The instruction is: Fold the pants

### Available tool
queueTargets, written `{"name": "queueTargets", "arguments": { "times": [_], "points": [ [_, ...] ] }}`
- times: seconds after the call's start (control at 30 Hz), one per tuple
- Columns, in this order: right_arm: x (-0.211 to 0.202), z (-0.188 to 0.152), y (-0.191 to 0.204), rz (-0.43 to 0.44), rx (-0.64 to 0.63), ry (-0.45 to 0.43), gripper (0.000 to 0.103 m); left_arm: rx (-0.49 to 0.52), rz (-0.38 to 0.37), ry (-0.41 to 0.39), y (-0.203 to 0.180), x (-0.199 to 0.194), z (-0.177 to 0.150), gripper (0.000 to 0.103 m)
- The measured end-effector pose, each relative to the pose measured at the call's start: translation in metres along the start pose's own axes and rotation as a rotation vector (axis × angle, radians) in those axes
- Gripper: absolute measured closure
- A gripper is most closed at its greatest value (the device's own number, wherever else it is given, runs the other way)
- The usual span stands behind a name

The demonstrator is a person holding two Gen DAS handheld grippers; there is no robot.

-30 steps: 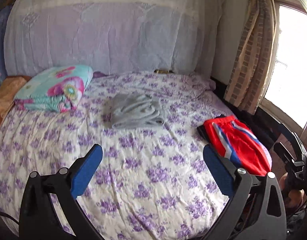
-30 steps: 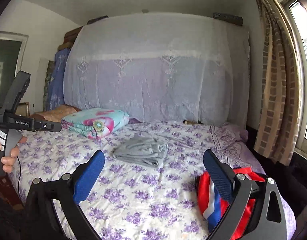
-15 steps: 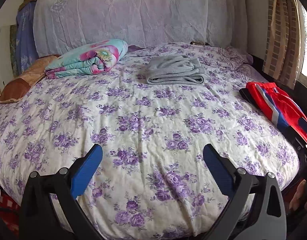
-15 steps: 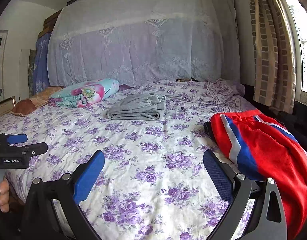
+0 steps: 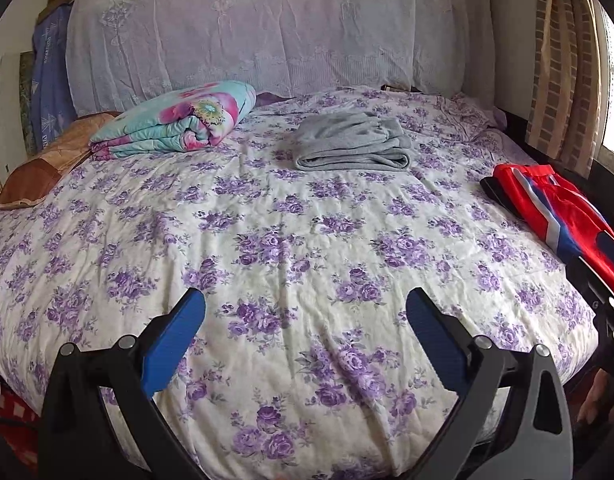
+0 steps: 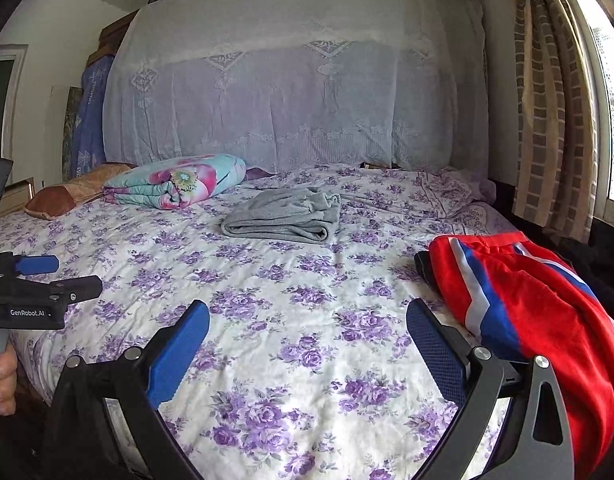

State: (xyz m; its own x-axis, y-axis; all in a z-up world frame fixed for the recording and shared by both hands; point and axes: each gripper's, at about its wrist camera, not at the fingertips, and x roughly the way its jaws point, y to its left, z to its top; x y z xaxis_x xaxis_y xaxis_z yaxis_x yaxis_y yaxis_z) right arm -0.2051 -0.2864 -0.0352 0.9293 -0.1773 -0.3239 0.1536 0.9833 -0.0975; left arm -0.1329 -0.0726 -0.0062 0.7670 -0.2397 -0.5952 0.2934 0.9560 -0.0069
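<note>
Hovering with jaws spread and empty: left gripper (image 5: 305, 322) and right gripper (image 6: 308, 328). Lying already folded at far centre: soft grey pants (image 6: 283, 216). Waiting unfolded, bunched at near right bed edge: shiny red-blue-white striped pants (image 6: 523, 304). Likely remaining: grasping, spreading, folding.

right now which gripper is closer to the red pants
Right. The right gripper hovers open just beside the red pants, its right finger next to the fabric. The left gripper hangs open over the bedsheet, well left of them.
</note>
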Motion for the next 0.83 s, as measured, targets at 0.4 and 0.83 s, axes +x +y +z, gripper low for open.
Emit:
{"name": "queueTargets", "arguments": {
  "times": [0.4, 0.83],
  "points": [
    [0.0047, -0.0016, 0.0071, 0.003, -0.017, 0.020, 0.004, -0.011, 0.023, 0.003, 0.0023, 0.0066, -0.0025, 0.005],
    [0.0044, -0.0023, 0.0068, -0.004, -0.013, 0.020, 0.004, 0.004, 0.019, 0.004, -0.0017, 0.0026, -0.0009, 0.005]
  ]
}}
